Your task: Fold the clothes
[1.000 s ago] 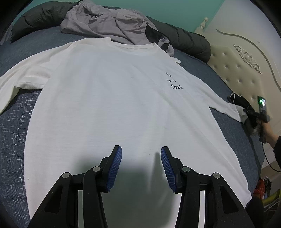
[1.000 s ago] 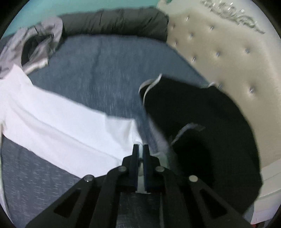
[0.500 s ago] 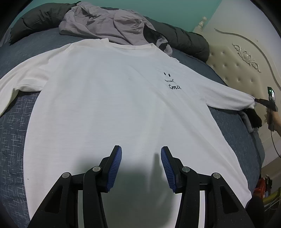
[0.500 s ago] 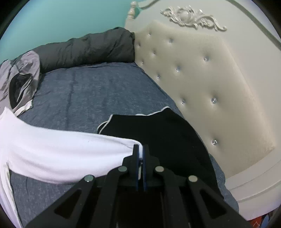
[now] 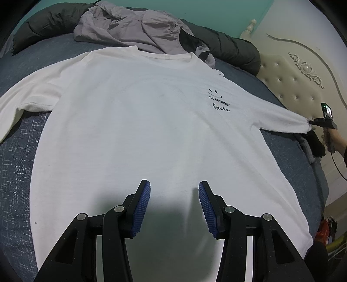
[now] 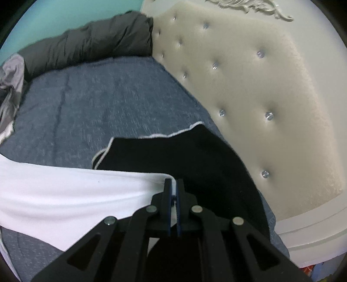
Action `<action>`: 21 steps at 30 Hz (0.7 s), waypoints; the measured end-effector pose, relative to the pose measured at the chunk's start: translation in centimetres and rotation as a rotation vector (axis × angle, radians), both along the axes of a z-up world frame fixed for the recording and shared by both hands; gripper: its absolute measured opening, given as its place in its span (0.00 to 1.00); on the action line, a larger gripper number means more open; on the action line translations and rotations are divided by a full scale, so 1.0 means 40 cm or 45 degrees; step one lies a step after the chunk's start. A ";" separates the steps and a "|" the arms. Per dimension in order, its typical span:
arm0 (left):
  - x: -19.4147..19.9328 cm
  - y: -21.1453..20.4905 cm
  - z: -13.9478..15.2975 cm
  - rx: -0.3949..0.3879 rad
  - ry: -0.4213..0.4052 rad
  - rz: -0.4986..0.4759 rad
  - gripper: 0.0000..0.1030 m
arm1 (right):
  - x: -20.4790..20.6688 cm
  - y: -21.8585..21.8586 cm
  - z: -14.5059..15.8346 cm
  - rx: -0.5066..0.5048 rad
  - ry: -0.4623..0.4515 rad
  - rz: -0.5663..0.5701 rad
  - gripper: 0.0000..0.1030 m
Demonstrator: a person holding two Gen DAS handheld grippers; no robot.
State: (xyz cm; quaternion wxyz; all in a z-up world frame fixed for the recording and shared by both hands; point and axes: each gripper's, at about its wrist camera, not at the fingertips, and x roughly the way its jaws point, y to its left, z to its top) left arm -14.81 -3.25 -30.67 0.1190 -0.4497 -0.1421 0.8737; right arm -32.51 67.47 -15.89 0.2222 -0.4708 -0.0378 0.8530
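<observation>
A white shirt [image 5: 141, 130] lies spread flat on the blue bed [image 5: 19, 173], its hem hidden behind the left gripper [image 5: 174, 206], whose jaws hang apart and empty. The right gripper [image 6: 173, 195] is clenched on the sleeve [image 6: 65, 195] cuff, held over a black garment [image 6: 195, 156] partly cut off below.

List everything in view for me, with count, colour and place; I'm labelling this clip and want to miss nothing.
long-sleeved shirt: one, white with small black print on the chest, spread flat on the bed
bed cover: one, blue-grey, under the shirt
grey garment: one, crumpled, beyond the shirt's collar
dark duvet: one, charcoal, rolled along the bed's far edge
black garment: one, black with white trim, on the bed by the headboard
headboard: one, cream, tufted
wall: teal, behind the bed
left gripper: one, black with blue pads, open above the shirt's hem
right gripper: one, black, shut on the shirt's sleeve cuff
hand: one, holding the right gripper
</observation>
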 end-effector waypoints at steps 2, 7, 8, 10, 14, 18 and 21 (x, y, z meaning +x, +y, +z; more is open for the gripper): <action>-0.002 0.000 -0.001 -0.002 -0.001 -0.002 0.49 | -0.009 0.007 -0.010 -0.023 0.009 -0.007 0.03; -0.005 0.004 -0.001 -0.004 -0.006 -0.009 0.49 | -0.003 0.015 -0.010 -0.085 0.057 -0.019 0.06; -0.005 0.005 -0.001 -0.003 -0.005 -0.010 0.49 | -0.001 0.019 -0.005 -0.094 0.074 -0.021 0.08; -0.006 0.005 0.001 -0.002 -0.003 -0.011 0.49 | 0.020 0.029 0.011 -0.121 0.127 -0.061 0.26; -0.002 0.005 0.007 0.003 0.005 -0.012 0.49 | 0.072 0.043 0.033 -0.280 0.254 -0.078 0.56; 0.000 0.010 0.012 0.004 0.010 -0.014 0.49 | 0.101 0.033 0.015 -0.395 0.263 -0.049 0.57; 0.002 0.012 0.013 0.004 0.012 -0.016 0.49 | 0.104 0.018 -0.021 -0.401 0.187 -0.058 0.57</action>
